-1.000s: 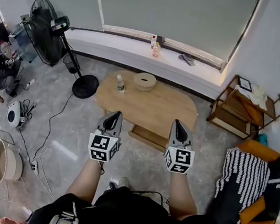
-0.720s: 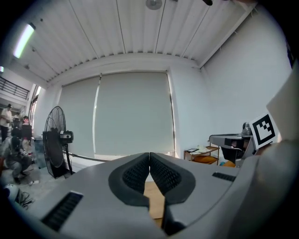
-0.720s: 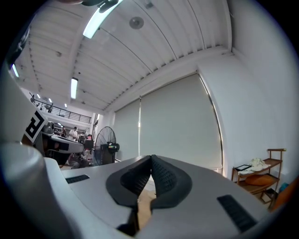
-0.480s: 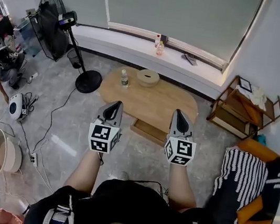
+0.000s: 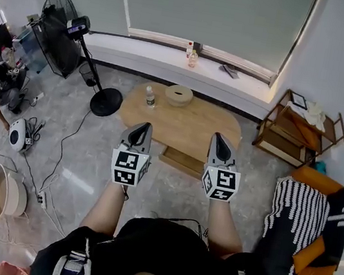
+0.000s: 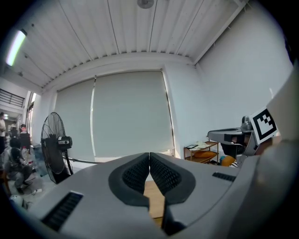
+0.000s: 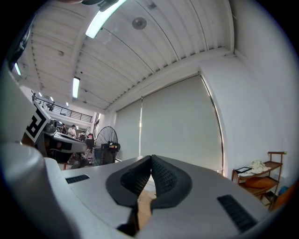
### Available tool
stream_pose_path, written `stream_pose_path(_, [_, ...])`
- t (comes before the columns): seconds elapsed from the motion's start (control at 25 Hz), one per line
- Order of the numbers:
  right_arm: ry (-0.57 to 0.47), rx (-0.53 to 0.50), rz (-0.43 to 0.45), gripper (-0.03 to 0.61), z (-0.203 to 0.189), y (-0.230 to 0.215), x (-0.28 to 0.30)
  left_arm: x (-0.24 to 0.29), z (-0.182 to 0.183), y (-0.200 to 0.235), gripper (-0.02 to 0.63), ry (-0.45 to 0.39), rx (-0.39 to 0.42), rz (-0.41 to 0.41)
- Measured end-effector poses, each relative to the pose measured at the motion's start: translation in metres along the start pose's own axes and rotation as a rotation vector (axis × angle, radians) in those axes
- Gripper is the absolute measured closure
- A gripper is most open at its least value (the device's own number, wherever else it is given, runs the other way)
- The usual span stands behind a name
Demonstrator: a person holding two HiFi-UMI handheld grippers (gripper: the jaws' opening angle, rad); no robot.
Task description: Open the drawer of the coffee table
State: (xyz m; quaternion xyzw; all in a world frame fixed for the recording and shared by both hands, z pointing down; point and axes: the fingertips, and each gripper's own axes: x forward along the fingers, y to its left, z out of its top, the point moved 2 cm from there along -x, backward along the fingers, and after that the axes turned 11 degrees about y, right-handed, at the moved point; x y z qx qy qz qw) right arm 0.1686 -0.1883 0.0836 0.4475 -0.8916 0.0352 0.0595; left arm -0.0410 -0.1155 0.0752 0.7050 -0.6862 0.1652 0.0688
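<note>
An oval wooden coffee table point(image 5: 187, 126) stands on the grey floor ahead of me, with its drawer point(image 5: 183, 162) at the near side under the top. My left gripper point(image 5: 141, 128) is held over the table's near left edge, shut with nothing in it. Level with it, my right gripper point(image 5: 218, 139) hangs over the near right part, also shut and empty. In the left gripper view the left gripper point(image 6: 149, 155) shows its pads pressed together, a strip of wooden top behind them. The right gripper point(image 7: 151, 158) looks the same in the right gripper view.
On the table stand a small bottle point(image 5: 148, 97) and a round bowl point(image 5: 179, 95). A standing fan point(image 5: 68, 38) and floor cables point(image 5: 65, 148) are at the left, a wooden shelf point(image 5: 298, 125) at the right, a striped and orange seat point(image 5: 306, 234) near right. People sit far left.
Both grippers have risen a little and sit slightly farther over the table; the view has shifted a bit. Both stay shut.
</note>
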Motion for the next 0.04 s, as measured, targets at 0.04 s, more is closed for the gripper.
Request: stream_pose_path(0.04, [0.001,-0.001,0.000,0.563,0.0001,0.0000,-0.0001,0.0002,0.0011,-0.0001,0.592,0.001,0.011,0.003])
